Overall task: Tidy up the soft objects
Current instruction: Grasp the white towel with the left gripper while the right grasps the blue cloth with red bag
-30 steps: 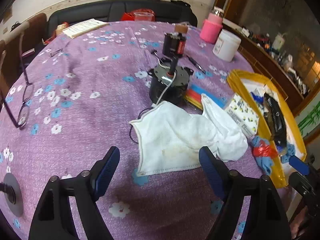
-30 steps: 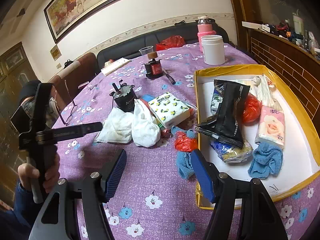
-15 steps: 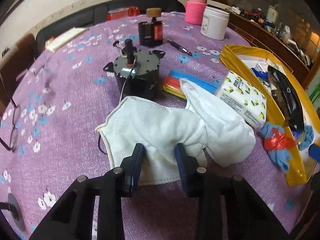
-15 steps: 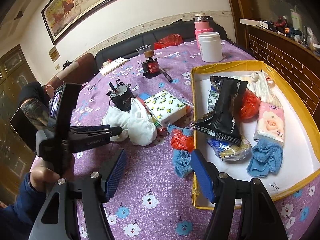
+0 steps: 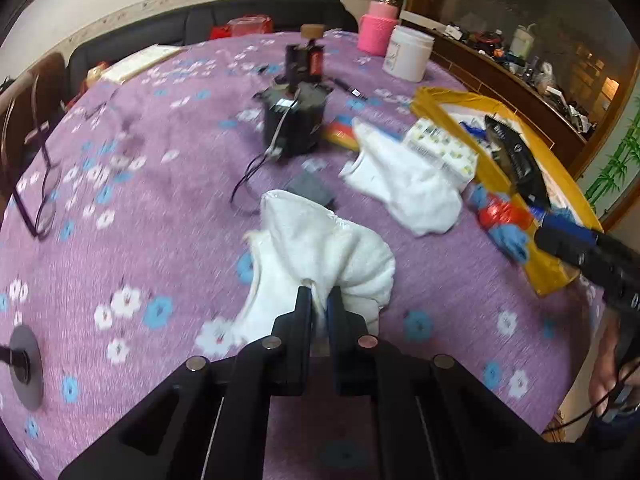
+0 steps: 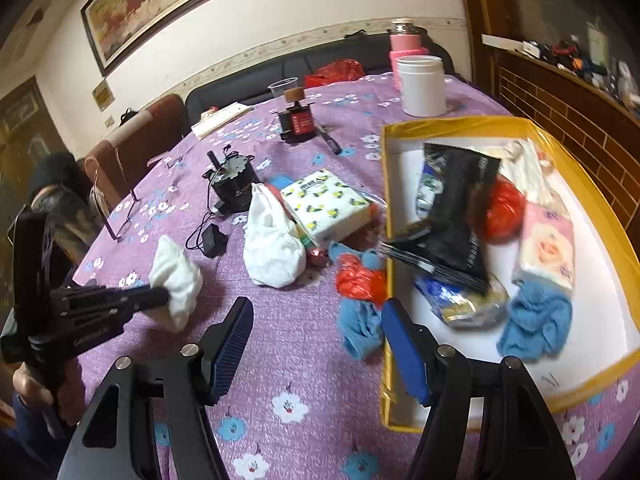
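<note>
Left gripper [image 5: 319, 309], low centre of its wrist view, with both pads pinched on a bunched white terry cloth [image 5: 320, 256] that sits on the purple floral tablecloth [image 5: 132, 184]; the jaws have just been closing onto it. A second white cloth [image 5: 404, 192] lies apart at centre right, against a printed tissue pack [image 6: 324, 204]. Behind the two cloths stand a black motor-like cylinder [image 5: 294, 120] with its cable and a small dark adapter [image 5: 314, 192], possibly a plug. Right gripper [image 6: 316, 344], lower centre of its view, has its ribbed blue pads spread with nothing between them, above a blue knitted cloth [image 6: 358, 330] and crumpled red plastic [image 6: 358, 278] beside the yellow-rimmed tray [image 6: 456, 124]. The tray holds another blue cloth [image 6: 536, 326], a black pouch and a pink tissue pack.
</note>
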Action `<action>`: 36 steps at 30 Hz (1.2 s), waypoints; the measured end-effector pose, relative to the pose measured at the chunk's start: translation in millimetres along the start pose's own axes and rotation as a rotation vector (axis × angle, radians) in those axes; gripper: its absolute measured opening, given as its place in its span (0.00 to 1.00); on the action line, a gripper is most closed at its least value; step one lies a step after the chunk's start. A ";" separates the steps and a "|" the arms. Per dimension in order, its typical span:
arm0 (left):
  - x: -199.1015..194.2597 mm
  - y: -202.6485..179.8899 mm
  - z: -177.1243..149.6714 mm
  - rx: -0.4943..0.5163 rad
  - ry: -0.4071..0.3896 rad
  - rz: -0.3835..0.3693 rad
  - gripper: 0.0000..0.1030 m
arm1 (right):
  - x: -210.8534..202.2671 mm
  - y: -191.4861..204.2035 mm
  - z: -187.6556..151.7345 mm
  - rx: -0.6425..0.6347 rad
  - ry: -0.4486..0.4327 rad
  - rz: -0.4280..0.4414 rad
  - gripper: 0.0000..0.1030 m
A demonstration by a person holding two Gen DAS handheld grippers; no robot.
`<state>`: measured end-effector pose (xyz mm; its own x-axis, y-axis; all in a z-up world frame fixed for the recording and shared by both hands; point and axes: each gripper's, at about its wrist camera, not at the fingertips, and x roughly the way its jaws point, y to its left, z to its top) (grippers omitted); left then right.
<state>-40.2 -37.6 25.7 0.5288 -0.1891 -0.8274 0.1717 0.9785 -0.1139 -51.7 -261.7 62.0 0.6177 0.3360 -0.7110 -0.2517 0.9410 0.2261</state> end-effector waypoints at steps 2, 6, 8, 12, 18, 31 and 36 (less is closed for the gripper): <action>2.6 6.4 -4.6 -0.013 0.012 0.000 0.07 | 6.0 6.7 5.3 -0.039 0.012 -0.017 0.69; 4.0 12.9 -8.7 -0.026 0.014 -0.007 0.07 | 29.2 17.3 19.1 -0.149 0.052 -0.099 0.69; 3.1 14.1 -10.0 -0.024 0.009 -0.008 0.07 | 45.1 20.4 22.9 -0.207 0.072 -0.157 0.69; 3.6 18.3 -11.7 -0.029 0.008 -0.015 0.08 | 59.4 29.0 14.3 -0.270 0.131 -0.153 0.70; 2.6 18.5 -10.3 -0.020 0.008 -0.018 0.09 | 12.3 35.3 10.7 -0.221 0.071 0.117 0.71; 5.4 5.9 2.1 0.020 -0.013 0.012 0.63 | 50.6 34.5 -9.0 -0.295 0.150 -0.042 0.70; 18.6 -2.3 2.4 0.041 -0.004 0.060 0.23 | 48.6 28.7 -12.9 -0.269 0.132 -0.084 0.36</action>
<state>-28.8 -43.5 11.9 0.5425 -0.1306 -0.8299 0.1731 0.9840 -0.0417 -38.5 -218.9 25.4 0.5474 0.2330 -0.8038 -0.4028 0.9153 -0.0089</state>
